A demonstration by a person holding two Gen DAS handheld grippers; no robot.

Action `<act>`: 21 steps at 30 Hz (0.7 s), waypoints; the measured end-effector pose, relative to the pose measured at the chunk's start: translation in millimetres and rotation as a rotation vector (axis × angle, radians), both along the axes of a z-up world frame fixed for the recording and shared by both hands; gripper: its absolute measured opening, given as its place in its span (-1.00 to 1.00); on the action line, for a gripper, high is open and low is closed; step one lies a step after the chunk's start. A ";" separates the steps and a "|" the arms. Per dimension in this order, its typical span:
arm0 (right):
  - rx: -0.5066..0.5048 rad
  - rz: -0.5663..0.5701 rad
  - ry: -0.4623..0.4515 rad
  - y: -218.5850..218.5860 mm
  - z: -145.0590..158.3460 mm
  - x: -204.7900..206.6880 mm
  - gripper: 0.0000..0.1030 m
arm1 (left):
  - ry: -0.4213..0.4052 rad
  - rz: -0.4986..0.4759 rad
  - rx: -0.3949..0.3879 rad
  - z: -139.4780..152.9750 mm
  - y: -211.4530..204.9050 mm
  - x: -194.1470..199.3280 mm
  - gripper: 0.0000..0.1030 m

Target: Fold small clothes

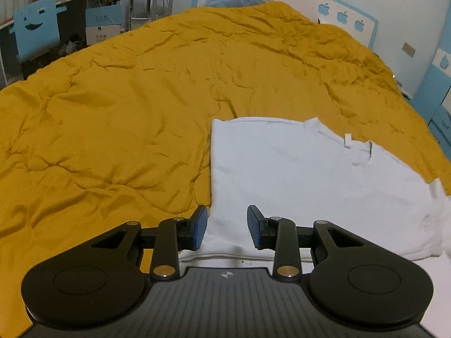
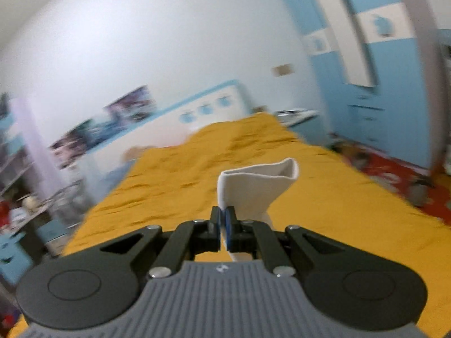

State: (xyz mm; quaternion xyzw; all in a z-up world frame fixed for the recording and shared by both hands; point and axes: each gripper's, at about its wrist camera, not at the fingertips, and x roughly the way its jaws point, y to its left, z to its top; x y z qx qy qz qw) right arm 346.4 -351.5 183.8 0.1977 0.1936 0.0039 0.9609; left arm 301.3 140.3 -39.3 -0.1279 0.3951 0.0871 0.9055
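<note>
The white T-shirt (image 1: 296, 174) lies flat on the bed (image 1: 112, 98), stretching forward-right from the open left gripper (image 1: 227, 226) above its hem; the right gripper (image 2: 224, 225) pinches a lifted sleeve (image 2: 253, 188).

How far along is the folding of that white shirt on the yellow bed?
Partway. The white shirt lies on the yellow quilt with its left side already a straight folded edge. In hand: the right gripper, jaws shut, lifts a fold of white cloth. The left gripper is over the hem, jaws open. Left: the remaining folds.
</note>
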 end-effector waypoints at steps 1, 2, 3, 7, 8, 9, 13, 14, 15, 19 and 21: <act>0.008 0.037 -0.009 25.0 8.6 3.3 -1.00 | -0.008 0.002 -0.010 2.0 3.2 -1.5 -0.23; 0.011 0.067 -0.017 46.9 14.1 5.3 -1.00 | -0.014 0.003 -0.019 3.6 6.9 -3.1 -0.23; 0.013 0.093 -0.027 69.7 19.4 6.9 -1.00 | -0.020 0.003 -0.029 4.6 10.3 -3.6 -0.23; 0.057 0.193 -0.026 163.1 21.7 7.7 -1.00 | -0.057 -0.039 -0.064 9.9 19.9 -8.1 -0.23; 0.064 0.213 -0.012 186.2 15.3 8.8 -1.00 | -0.059 -0.041 -0.066 11.2 22.5 -8.2 -0.23; 0.054 0.224 -0.003 207.2 9.3 9.1 -1.00 | -0.061 -0.041 -0.067 12.4 24.9 -8.6 -0.23; -0.046 0.281 0.080 299.4 -51.3 4.5 -1.00 | -0.069 -0.057 -0.123 14.1 39.3 -8.4 -0.23; -0.085 0.294 0.108 321.8 -71.2 2.8 -1.00 | -0.068 -0.057 -0.140 14.1 43.3 -7.4 -0.24; -0.100 0.311 0.141 339.4 -90.8 0.4 -1.00 | -0.070 -0.052 -0.151 14.7 47.0 -7.3 -0.25; -0.069 0.387 0.292 383.8 -165.3 4.5 -1.00 | -0.087 -0.036 -0.219 12.6 60.4 -7.0 -0.25; -0.046 0.425 0.346 395.6 -195.8 8.3 -1.00 | -0.095 -0.035 -0.270 8.4 66.3 -6.7 -0.25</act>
